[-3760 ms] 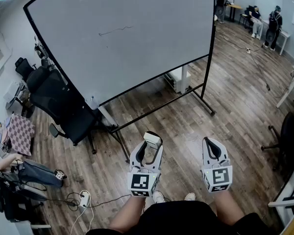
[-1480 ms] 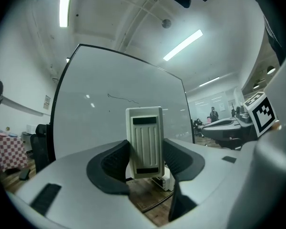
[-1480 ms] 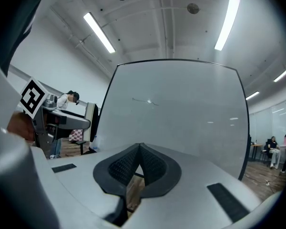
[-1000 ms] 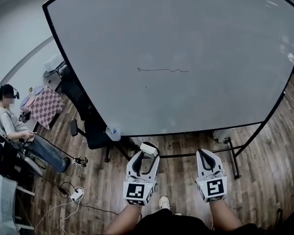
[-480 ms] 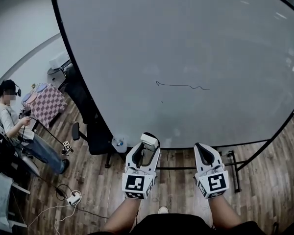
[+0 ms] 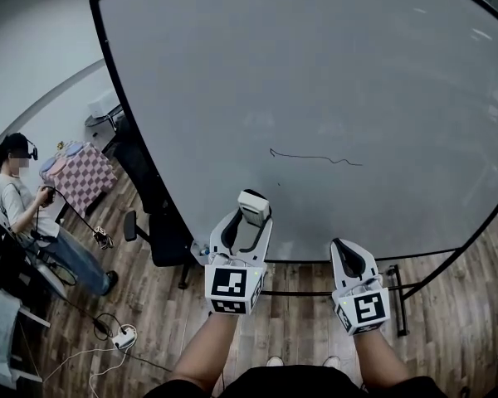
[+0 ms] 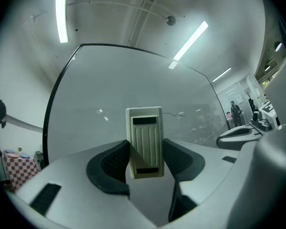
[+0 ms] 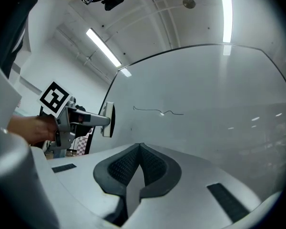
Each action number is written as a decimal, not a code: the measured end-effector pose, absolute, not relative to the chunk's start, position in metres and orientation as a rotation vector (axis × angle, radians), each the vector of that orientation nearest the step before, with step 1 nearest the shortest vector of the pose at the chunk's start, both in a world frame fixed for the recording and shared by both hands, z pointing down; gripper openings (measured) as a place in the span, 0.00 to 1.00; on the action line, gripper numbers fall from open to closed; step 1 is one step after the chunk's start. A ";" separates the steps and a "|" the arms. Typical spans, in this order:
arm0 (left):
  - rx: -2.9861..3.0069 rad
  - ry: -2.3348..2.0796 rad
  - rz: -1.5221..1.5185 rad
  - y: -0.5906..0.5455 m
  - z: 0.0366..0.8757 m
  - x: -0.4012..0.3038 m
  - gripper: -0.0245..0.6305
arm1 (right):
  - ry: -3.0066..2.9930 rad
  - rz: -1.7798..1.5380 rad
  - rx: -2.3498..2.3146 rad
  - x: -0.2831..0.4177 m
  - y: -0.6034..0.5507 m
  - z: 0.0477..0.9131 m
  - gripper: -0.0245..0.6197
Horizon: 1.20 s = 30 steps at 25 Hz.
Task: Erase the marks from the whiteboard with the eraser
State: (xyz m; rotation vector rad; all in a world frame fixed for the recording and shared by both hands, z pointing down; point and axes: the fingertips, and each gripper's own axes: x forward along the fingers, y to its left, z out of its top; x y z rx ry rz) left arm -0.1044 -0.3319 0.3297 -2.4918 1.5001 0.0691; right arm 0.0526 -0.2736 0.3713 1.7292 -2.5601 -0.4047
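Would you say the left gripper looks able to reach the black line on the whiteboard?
Probably yes: the left gripper holds the eraser below the line, with only bare whiteboard between.

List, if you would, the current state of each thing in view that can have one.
Left hand-held gripper: shut on the eraser.
Eraser: clamped upright between the jaws, not yet on the line.
Right hand-held gripper: shut, nothing between its jaws.
Whiteboard: standing upright, not yet wiped clean.
Wavy black line: unerased, whole.
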 end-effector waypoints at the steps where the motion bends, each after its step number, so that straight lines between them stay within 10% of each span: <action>1: -2.474 1.512 0.070 -0.336 0.322 -0.103 0.40 | -2.568 -0.410 1.723 0.054 -0.275 0.369 0.07; 30: -2.232 1.879 0.066 -0.402 0.263 -0.086 0.40 | -2.717 -0.563 1.489 0.102 -0.289 0.334 0.07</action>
